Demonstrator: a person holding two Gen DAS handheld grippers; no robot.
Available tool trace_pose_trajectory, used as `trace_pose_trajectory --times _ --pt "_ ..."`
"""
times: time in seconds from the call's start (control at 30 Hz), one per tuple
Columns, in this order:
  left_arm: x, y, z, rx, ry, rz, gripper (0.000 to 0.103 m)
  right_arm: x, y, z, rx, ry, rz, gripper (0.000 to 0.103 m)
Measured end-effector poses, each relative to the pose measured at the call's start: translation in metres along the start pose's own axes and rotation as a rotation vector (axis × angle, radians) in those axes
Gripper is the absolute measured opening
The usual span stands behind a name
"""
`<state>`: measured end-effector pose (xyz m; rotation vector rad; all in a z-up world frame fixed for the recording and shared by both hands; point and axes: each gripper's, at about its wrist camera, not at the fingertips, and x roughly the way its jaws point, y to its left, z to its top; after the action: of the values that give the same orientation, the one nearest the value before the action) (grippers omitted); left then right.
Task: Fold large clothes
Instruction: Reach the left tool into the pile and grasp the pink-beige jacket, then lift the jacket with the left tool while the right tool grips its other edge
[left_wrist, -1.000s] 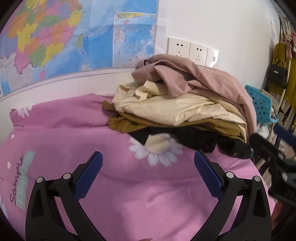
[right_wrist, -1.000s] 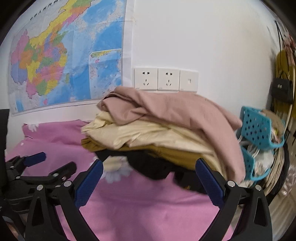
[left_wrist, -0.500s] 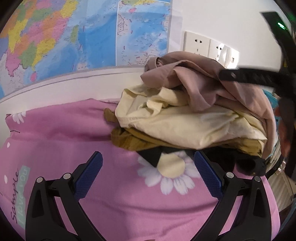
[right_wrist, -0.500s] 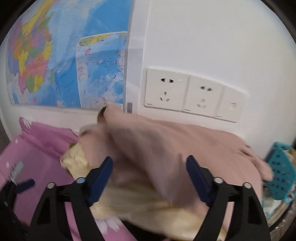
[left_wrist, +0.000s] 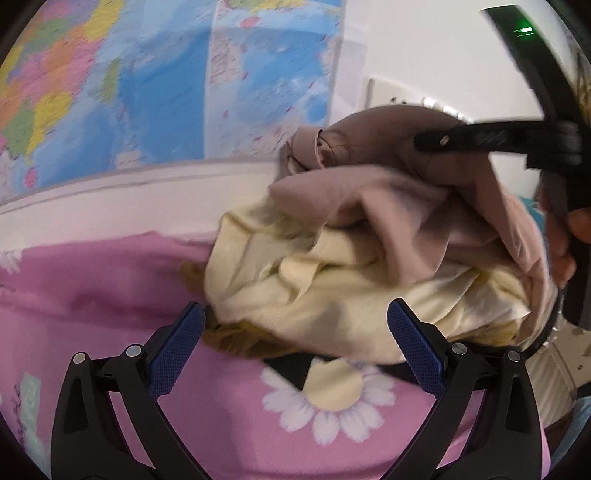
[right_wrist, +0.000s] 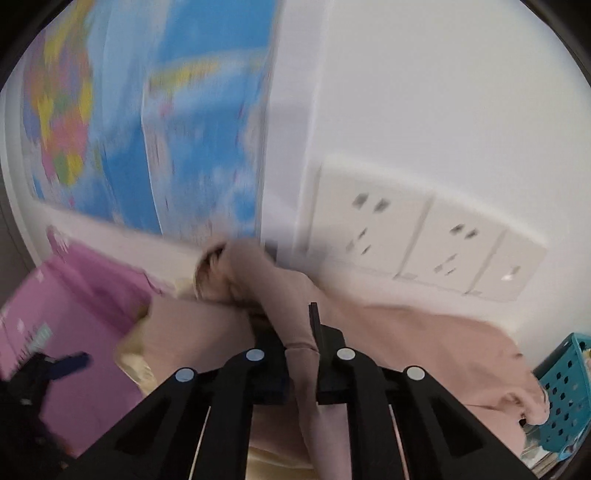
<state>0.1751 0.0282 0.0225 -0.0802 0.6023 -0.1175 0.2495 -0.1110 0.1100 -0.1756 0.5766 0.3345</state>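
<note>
Pink bedsheet (left_wrist: 110, 288) is the work surface, map (left_wrist: 147, 85) on the wall behind. Clothes pile (left_wrist: 351, 280) sits at its 1 o'clock corner under the sockets (right_wrist: 424, 236), blue basket (right_wrist: 565, 391) at 3 o'clock of it. Step in hand: pulling the first garment, nothing folded yet. My right tongs (right_wrist: 301, 343) are pinched on a ridge of the top pinkish-brown garment (right_wrist: 406, 354). Left tongs (left_wrist: 295, 343) are spread, empty, at the pile's 6 o'clock edge. Next, I reckon: lift it clear without dragging the cream piece (left_wrist: 332, 302) below, then spread it flat on the sheet.
</note>
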Motion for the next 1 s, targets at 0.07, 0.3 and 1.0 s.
trace_pose_trajectory --times 0.07,0.3,1.0 --pt "-0.002 -0.003 0.007 0.008 -0.026 -0.056 0.098 -0.030 -0.008 0.008 0.016 -0.074 -0.010 0.007" --pt "0.008 -0.021 0.019 0.036 -0.060 -0.219 0.098 -0.117 -0.049 0.038 0.095 -0.247 -0.023 0.007" --pt "-0.143 -0.048 0.104 0.178 -0.496 -0.283 0.009 -0.360 -0.085 0.047 0.176 -0.618 -0.013 0.006"
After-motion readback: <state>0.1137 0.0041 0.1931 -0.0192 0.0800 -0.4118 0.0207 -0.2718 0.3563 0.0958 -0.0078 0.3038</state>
